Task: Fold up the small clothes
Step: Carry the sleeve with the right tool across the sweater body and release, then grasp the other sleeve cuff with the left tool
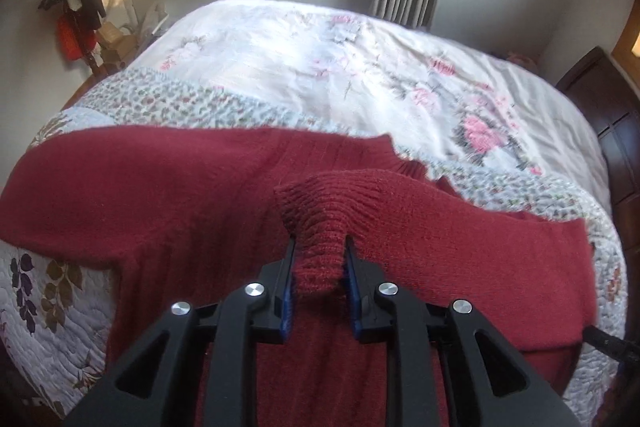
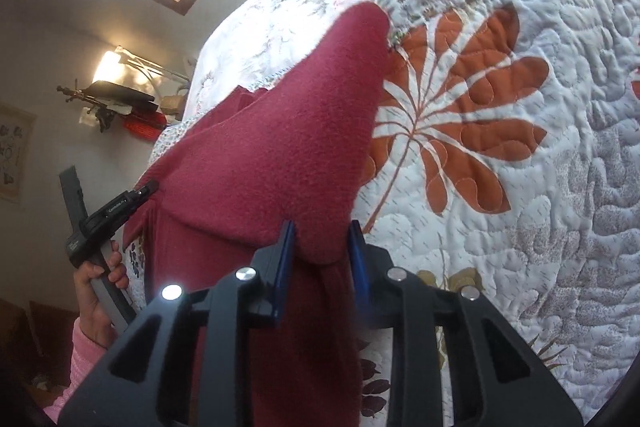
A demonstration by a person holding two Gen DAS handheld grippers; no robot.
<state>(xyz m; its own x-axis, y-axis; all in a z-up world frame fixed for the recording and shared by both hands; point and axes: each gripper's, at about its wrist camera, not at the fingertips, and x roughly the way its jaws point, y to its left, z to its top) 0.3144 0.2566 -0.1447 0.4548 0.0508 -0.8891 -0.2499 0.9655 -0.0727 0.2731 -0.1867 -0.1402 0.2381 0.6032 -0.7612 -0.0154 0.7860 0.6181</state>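
Sweater [image 1: 168, 195] lies spread across the bed's quilt [image 1: 60, 291], dark red knit, partly lifted by my tools. My left tongs [image 1: 320, 247] are clamped on its ribbed cuff [image 1: 324, 227] (bunched between the blue pads), and my right tongs [image 2: 322, 231] pinch a raised fold of it above the orange leaf print [image 2: 464, 115].

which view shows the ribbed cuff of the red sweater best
The left wrist view: the ribbed cuff sits centred, pinched in the left gripper. The right wrist view shows only plain sweater fabric, no cuff.
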